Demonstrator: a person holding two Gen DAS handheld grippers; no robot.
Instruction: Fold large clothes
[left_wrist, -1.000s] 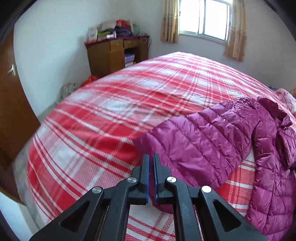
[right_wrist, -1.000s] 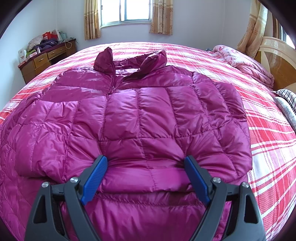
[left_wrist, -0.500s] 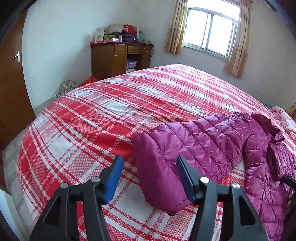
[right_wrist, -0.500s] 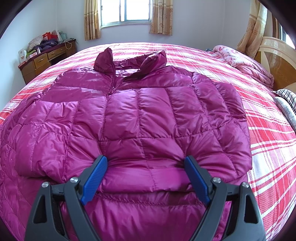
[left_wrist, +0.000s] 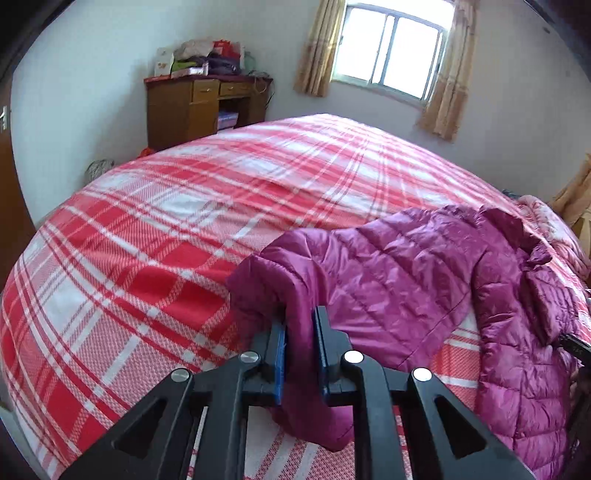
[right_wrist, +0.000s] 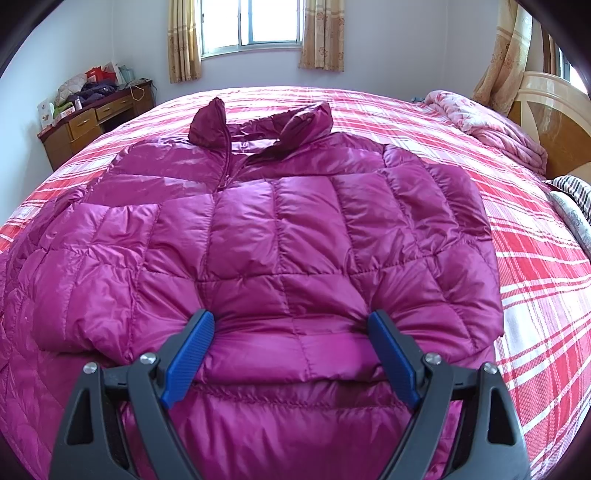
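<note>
Left gripper (left_wrist: 300, 334) jaws closing on the cuff of a magenta puffer jacket (right_wrist: 280, 236) spread across a red plaid bed (left_wrist: 155, 236); right gripper (right_wrist: 291, 339) gapes wide above its hem

no readable text anywhere, no label or brand on the jacket (right_wrist: 280, 236) ahead of the jaws, boxes on the desk (left_wrist: 199, 107) far beyond the jaws too small and blurred to make out any lettering

Jacket (right_wrist: 280, 236): glossy quilted cloth. Bedspread (left_wrist: 155, 229): matt woven cloth. Desk (left_wrist: 192, 107): wood.
</note>
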